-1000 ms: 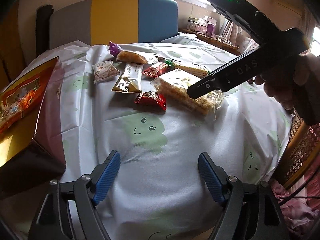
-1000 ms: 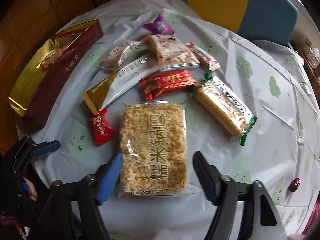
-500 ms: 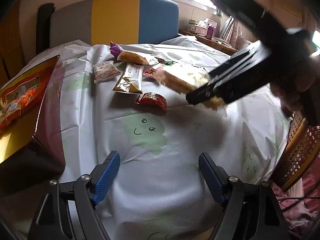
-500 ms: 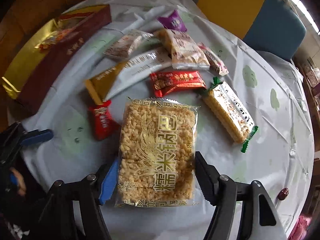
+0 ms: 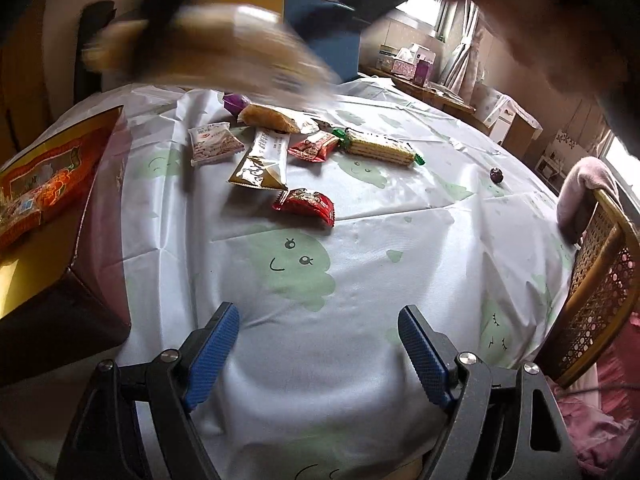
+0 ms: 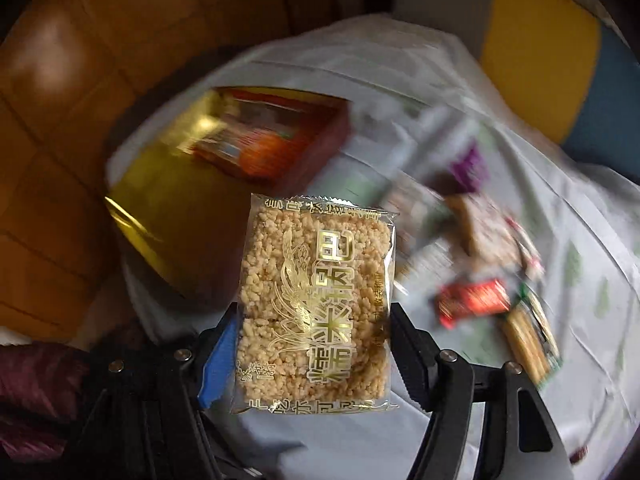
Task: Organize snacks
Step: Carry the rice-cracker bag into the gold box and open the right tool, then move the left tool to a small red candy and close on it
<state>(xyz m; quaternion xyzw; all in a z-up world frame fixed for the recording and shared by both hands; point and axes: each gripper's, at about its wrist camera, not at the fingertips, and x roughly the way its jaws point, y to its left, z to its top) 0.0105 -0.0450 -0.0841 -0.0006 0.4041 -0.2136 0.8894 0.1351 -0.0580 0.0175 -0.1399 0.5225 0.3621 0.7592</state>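
While aloft, rice cracker pack (image 6: pixel 316 300) over box (image 6: pixel 168 200).

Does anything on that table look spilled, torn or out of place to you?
Nothing looks spilled or torn. The one stray is a small dark round thing lying alone on the tablecloth, apart from the wrapped snacks; I cannot tell what it is. The rice cracker pack is off the table only because the right claw grips it.

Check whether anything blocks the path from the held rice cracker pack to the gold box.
Nothing visible does. The rice cracker pack, clamped in the right gripper, hangs above the table with the open gold box just beyond it; the other snacks lie off to the side.
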